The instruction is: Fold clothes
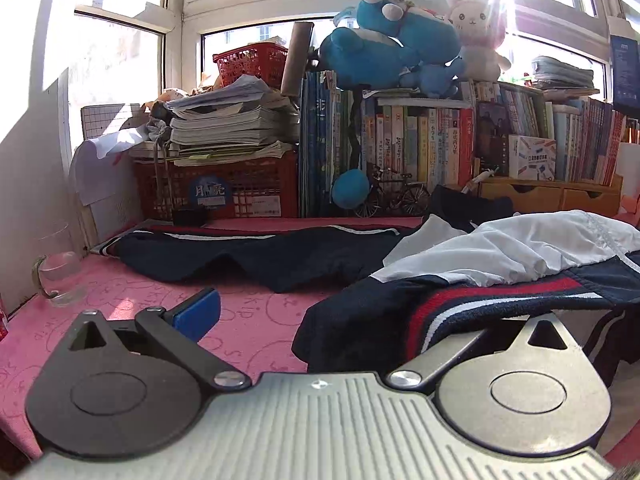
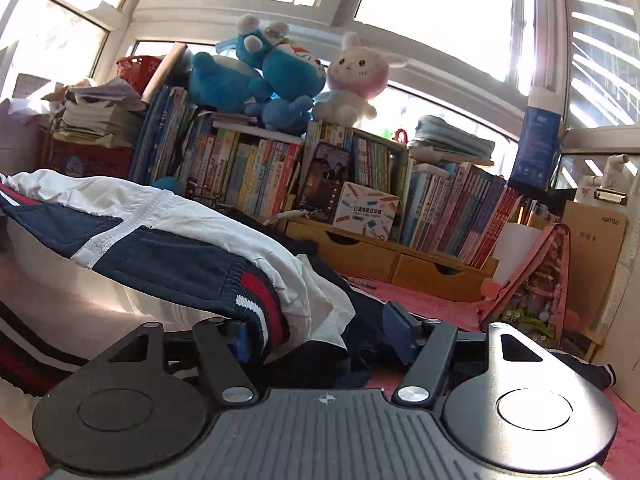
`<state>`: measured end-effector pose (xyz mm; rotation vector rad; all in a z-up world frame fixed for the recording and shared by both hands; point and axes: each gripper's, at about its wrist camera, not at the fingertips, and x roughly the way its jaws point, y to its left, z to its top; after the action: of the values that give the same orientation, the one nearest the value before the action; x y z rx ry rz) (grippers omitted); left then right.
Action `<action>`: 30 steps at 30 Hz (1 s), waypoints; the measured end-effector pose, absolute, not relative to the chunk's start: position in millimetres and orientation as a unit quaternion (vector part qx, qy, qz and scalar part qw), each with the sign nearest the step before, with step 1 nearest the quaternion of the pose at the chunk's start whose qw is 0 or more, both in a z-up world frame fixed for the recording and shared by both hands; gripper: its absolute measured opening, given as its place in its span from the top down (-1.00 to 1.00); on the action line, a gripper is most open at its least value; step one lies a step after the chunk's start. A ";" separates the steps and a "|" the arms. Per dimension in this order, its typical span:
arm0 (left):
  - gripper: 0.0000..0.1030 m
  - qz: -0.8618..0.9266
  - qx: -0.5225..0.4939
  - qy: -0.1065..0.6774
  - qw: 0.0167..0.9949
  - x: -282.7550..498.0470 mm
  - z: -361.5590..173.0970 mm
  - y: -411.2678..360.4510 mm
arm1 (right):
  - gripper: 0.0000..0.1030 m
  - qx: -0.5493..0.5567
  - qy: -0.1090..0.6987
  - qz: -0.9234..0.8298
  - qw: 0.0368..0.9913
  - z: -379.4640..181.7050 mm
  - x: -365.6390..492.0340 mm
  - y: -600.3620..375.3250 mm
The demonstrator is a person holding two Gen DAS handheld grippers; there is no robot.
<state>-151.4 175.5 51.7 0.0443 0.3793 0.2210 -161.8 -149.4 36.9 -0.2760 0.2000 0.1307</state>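
Note:
A navy, white and red-striped jacket (image 1: 500, 276) lies bunched on the pink table mat (image 1: 248, 320). Its striped hem is draped over the right side of my left gripper (image 1: 348, 320). That gripper is spread wide open: its blue left pad (image 1: 196, 312) is bare over the mat, and its right finger is hidden under the cloth. In the right wrist view the jacket (image 2: 168, 252) arches up to the left. My right gripper (image 2: 320, 336) is half open, and the ribbed hem (image 2: 264, 316) and dark folds fill the gap between its pads. Navy trousers (image 1: 260, 256) lie flat farther back.
A glass mug (image 1: 60, 276) stands at the mat's left edge beside a wall. Along the back run a red crate (image 1: 224, 192) stacked with papers, rows of books (image 1: 420, 144), plush toys (image 1: 384, 48) and wooden drawers (image 2: 392, 260). A pink bag (image 2: 532, 280) leans at the right.

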 end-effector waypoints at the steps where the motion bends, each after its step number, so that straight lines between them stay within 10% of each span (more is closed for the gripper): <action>1: -1.00 0.107 0.035 0.191 0.975 -152.1 49.8 171.6 | -0.06 -0.131 0.104 0.068 0.983 44.8 -166.8 -161.7; 14: -1.00 0.082 0.023 0.190 0.978 -214.0 63.7 168.2 | -0.42 -0.172 0.101 0.071 0.977 101.0 -243.6 -225.3; 24: -1.00 0.123 -0.027 0.269 0.955 -248.0 19.6 185.4 | -0.61 -0.288 0.158 0.098 0.939 21.1 -283.4 -190.4; 30: -1.00 0.121 -0.008 0.252 0.960 -251.1 16.7 175.8 | -0.64 -0.145 0.224 0.130 0.955 -4.6 -259.9 -195.1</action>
<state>-251.1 175.8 16.7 -0.0165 0.5115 0.2448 -259.9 -195.1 -4.6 -0.2942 0.4555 0.2630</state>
